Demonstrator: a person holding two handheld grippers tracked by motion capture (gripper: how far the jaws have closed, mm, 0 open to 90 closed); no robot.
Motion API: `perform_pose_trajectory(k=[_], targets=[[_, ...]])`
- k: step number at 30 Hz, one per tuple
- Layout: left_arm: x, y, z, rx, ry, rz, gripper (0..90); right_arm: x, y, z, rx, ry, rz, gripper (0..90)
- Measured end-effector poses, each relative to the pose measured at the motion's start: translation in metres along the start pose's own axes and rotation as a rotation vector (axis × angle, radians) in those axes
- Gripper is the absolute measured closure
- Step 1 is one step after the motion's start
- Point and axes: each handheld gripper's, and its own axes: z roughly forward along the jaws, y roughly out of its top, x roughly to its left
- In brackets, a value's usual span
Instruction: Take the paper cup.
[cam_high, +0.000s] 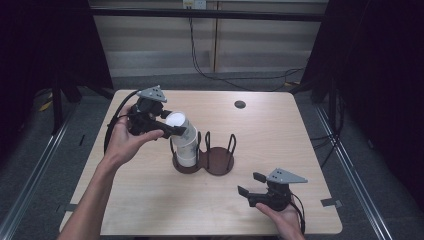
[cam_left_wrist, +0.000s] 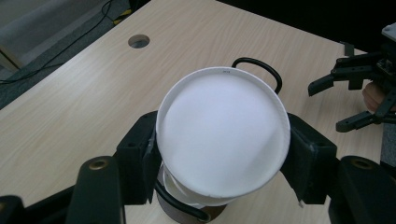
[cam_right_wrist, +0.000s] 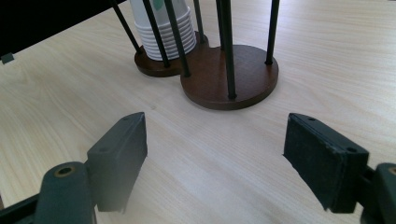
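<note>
Left gripper clamped on top cup, just under rim, so it lifts clear of cup stack in left bay of holder. Right gripper spread, empty, low over desk, likely waiting.

Wood table, grey floor, dark curtains, beige wall.
</note>
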Motion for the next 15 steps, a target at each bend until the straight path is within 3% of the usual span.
perform_pose_trajectory(k=[7, 10, 15], targets=[[-0.010, -0.012, -0.005, -0.026, -0.013, 0.001, 36.8, 0.000, 0.000, 0.001, -0.002, 0.007, -0.003, 19.0], [-0.016, -0.016, -0.007, -0.018, 0.003, 0.007, 36.8, 0.000, 0.001, 0.000, -0.005, 0.018, -0.007, 17.5], [-0.021, -0.023, -0.007, -0.033, -0.018, 0.001, 36.8, 0.001, 0.001, 0.000, -0.013, 0.020, -0.001, 16.4]])
